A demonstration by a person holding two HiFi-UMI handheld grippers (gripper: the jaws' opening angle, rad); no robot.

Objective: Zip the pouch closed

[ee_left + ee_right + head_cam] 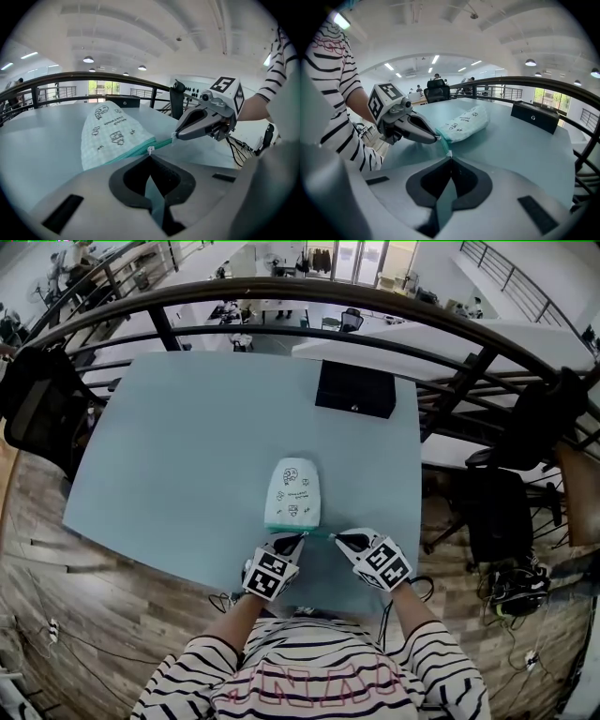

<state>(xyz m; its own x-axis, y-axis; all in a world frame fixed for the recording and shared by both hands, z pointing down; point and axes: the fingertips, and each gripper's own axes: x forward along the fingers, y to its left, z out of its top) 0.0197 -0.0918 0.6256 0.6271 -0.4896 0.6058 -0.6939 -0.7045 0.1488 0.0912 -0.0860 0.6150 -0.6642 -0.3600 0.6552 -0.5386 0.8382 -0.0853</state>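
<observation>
A white pouch (293,489) with small printed drawings lies on the pale blue table (187,446), its teal zip edge (281,527) facing me. My left gripper (300,539) is shut on a small white zip pull (150,150) by the pouch's near right corner. My right gripper (338,538) is shut on the white end tab (449,153) of the thin teal zip strip (322,532) that stretches between the two grippers. In the left gripper view the right gripper (175,136) pinches the strip's far end. The right gripper view has the left gripper (437,138) at the pouch (464,121) corner.
A black box (355,390) sits at the table's far right edge. Dark curved railings (281,296) run behind the table. A dark chair (37,399) stands at the left and more chairs (497,512) at the right. Cables lie on the wood floor (516,592).
</observation>
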